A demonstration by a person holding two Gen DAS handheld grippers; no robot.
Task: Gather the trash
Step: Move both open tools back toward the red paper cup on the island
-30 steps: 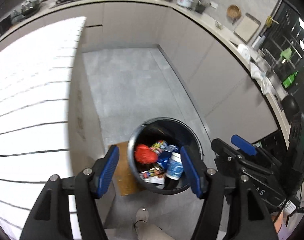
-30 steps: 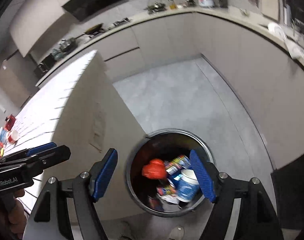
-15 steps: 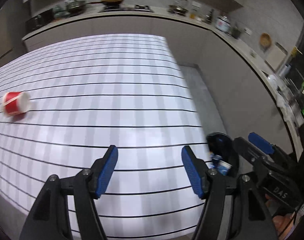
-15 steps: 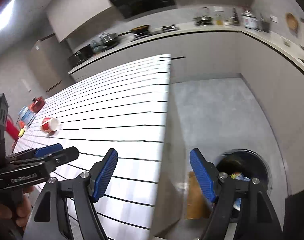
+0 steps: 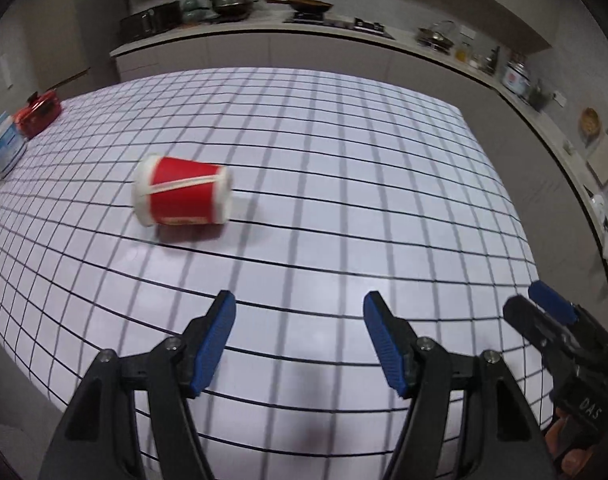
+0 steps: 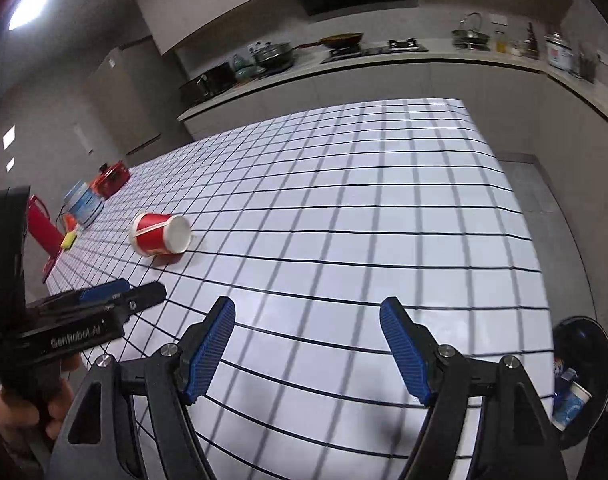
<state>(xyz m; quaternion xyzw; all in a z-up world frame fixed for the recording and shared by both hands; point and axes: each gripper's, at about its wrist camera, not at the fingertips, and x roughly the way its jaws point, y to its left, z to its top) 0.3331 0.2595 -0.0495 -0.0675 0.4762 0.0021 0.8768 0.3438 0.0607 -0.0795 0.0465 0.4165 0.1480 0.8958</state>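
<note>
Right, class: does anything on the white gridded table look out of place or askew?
Yes. The red paper cup with a white rim lies tipped on its side on the white gridded table, alone, apart from the items at the table's far-left edge. No spill shows.

Plenty of room here. The left gripper [image 5: 299, 334] has its jaws spread wide with nothing between them, just bare checked tabletop [image 5: 343, 184] ahead. Only thing in the lane is the red paper cup [image 5: 182, 196] lying on its side, ahead and left of the jaws, well apart. Right gripper [image 6: 307, 342] is also wide, with bare grid ahead of its jaws. Clutter sits far left: a blue tub [image 6: 82, 202] and red pot [image 6: 112, 178]. Trash bin [image 6: 581, 376] is low right, off the table edge.
</note>
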